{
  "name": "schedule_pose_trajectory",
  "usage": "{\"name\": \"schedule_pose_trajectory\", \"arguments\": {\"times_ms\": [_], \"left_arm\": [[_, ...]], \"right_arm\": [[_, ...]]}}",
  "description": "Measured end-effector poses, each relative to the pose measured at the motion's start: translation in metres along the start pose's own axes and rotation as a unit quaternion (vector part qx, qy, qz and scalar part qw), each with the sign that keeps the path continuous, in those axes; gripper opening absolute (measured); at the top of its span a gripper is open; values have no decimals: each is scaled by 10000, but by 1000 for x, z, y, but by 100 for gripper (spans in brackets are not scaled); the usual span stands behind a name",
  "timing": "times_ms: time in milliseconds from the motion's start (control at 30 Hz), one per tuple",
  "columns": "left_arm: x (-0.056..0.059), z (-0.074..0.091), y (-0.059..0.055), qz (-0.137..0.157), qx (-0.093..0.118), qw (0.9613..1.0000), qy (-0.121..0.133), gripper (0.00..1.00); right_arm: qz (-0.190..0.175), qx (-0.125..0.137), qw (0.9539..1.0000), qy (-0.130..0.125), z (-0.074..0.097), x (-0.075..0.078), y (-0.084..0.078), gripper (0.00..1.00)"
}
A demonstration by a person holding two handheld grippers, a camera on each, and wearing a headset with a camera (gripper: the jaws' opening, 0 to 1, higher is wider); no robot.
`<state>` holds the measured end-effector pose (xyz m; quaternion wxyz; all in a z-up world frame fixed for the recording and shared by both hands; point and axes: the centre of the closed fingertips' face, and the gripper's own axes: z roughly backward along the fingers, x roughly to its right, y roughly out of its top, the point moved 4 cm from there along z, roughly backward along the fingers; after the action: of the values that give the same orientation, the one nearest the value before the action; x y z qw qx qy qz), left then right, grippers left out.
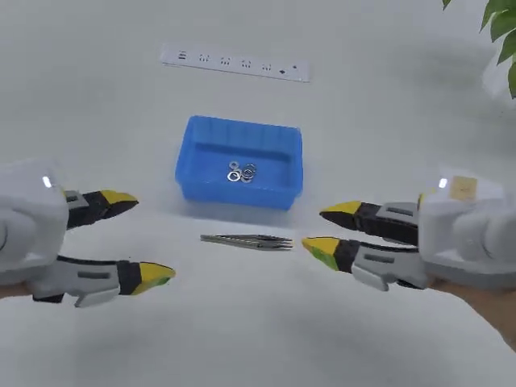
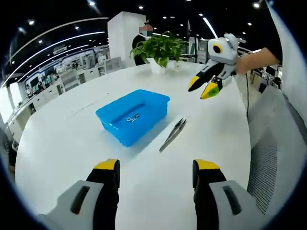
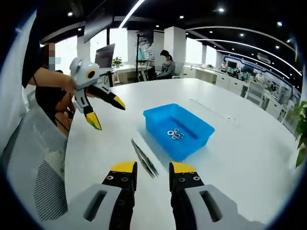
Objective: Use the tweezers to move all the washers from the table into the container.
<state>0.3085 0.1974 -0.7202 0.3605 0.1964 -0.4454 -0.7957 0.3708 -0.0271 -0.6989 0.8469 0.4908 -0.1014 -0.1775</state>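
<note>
A blue container (image 1: 239, 196) stands mid-table with several metal washers (image 1: 241, 172) lying in it. Closed metal tweezers (image 1: 246, 240) lie flat on the white table just in front of it. My left gripper (image 1: 141, 238) hovers open to the left of the tweezers. My right gripper (image 1: 318, 228) is open too, its tips just right of the tweezers' tip. The left gripper view looks between its own jaws (image 2: 156, 167) at the tweezers (image 2: 173, 134), container (image 2: 129, 136) and washers (image 2: 132, 118). In the right gripper view, the tweezers (image 3: 144, 158) lie just ahead of its own jaws (image 3: 153, 168), left of the container (image 3: 192, 146).
A white power strip (image 1: 234, 63) lies at the table's far side. A potted plant (image 1: 504, 32) stands at the far right corner. Open white table lies around the container. A mesh chair (image 3: 43, 182) stands by the table's near edge.
</note>
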Motion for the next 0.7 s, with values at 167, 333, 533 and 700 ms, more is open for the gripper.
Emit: {"name": "schedule_pose_trajectory", "arguments": {"times_ms": [167, 333, 533, 700], "left_arm": [[16, 13, 19, 56, 463, 9988, 126, 78], [23, 25, 39, 73, 787, 9965, 283, 88], [25, 39, 52, 13, 1006, 9940, 432, 99], [29, 49, 57, 179, 1208, 9913, 485, 99]], "right_arm": [[-77, 223, 9993, -293, 27, -1, 7, 31], [-50, 442, 9974, -573, 47, -4, 15, 40], [-19, 545, 9952, -813, 61, -10, 20, 59], [159, 502, 9960, -721, 63, -23, 20, 78]]}}
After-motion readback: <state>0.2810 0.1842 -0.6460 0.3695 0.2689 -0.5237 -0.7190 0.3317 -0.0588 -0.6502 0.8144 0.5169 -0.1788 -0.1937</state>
